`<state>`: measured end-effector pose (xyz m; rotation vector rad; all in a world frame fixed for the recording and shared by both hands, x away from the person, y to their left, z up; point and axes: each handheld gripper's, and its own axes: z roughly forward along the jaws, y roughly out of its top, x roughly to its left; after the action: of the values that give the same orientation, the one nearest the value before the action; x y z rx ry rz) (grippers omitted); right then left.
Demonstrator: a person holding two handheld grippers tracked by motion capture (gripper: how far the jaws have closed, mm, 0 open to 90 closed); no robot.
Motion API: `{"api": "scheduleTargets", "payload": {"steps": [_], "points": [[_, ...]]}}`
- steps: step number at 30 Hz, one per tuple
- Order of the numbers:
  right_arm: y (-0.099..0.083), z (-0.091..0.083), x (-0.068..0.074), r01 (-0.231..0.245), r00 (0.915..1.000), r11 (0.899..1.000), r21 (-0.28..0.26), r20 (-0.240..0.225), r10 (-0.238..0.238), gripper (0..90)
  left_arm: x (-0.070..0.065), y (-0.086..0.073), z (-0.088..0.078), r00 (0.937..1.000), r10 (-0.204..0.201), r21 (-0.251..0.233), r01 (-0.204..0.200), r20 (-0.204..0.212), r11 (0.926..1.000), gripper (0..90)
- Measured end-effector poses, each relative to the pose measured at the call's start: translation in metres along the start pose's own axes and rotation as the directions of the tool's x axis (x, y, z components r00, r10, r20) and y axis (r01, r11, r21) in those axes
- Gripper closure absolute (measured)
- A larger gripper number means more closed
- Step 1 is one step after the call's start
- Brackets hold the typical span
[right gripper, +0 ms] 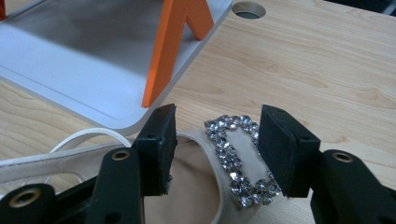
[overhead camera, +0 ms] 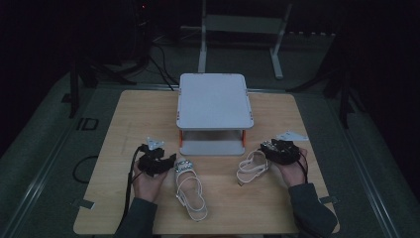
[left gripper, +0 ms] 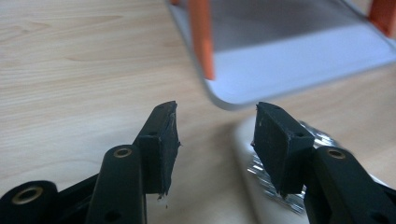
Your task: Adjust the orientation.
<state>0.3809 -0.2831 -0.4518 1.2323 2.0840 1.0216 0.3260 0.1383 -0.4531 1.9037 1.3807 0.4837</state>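
White strappy sandals lie on the bench, one in front of each gripper, and neither has been picked up. The right sandal (right gripper: 219, 182) sits directly under and between the jaws of the right gripper (right gripper: 215, 149); its rhinestone buckle (right gripper: 236, 154) lies in the gap, closer to the right-hand pad, and the jaws stand wide apart without pressing on it. The left sandal (overhead camera: 189, 188) lies just beside the left gripper (left gripper: 215, 149), off to that gripper's right; from that gripper's own camera its glittering toe end peeks out behind the right-hand jaw, while bare wood shows between the two pads. So the left gripper is released too, holding nothing.

Just ahead of both grippers stands a small grey two-tier rack (overhead camera: 214, 101) with orange legs (right gripper: 163, 60); its lower shelf (overhead camera: 213, 148) is empty and its edge comes close to both sandals. Beyond the rack the bench (overhead camera: 129, 114) runs on bare.

By my judgement the work is at its very start: both sandals are on the wood, both grippers lined up for a first grasp, the right one better placed than the left. Closing on each sandal, lifting it and setting it somewhere, likely on the rack, is all yet to come.
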Motion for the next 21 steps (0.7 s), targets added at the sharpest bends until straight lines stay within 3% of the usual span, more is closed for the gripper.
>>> {"api": "scheduleTargets", "payload": {"steps": [3,9,12,17,21], "points": [[0.0,0.0,0.0,-0.001,1.0,1.0,0.002,0.0,0.001,46.5,-0.009,-0.004,-0.001,0.9996,0.024,0.023,-0.024,0.013,0.9994,49.8],[-0.001,0.001,-0.001,-0.003,1.0,1.0,0.004,0.002,0.003,45.9,-0.023,-0.014,-0.005,0.9978,0.014,0.037,-0.016,0.065,0.9992,47.6],[-0.001,0.0,-0.002,-0.007,1.0,1.0,-0.001,0.004,0.007,45.8,-0.03,-0.016,-0.006,0.9975,0.028,0.05,-0.032,0.065,0.9983,45.0],[-0.001,-0.002,-0.004,-0.011,0.9999,1.0,-0.007,0.006,0.011,45.5,-0.037,-0.021,0.003,0.9987,0.039,0.119,-0.042,0.035,0.992,38.0],[-0.002,-0.002,-0.005,-0.017,0.9998,1.0,-0.005,0.008,0.017,45.3,-0.03,-0.025,0.013,0.9982,-0.022,0.15,0.013,0.055,0.9886,39.5]]}}
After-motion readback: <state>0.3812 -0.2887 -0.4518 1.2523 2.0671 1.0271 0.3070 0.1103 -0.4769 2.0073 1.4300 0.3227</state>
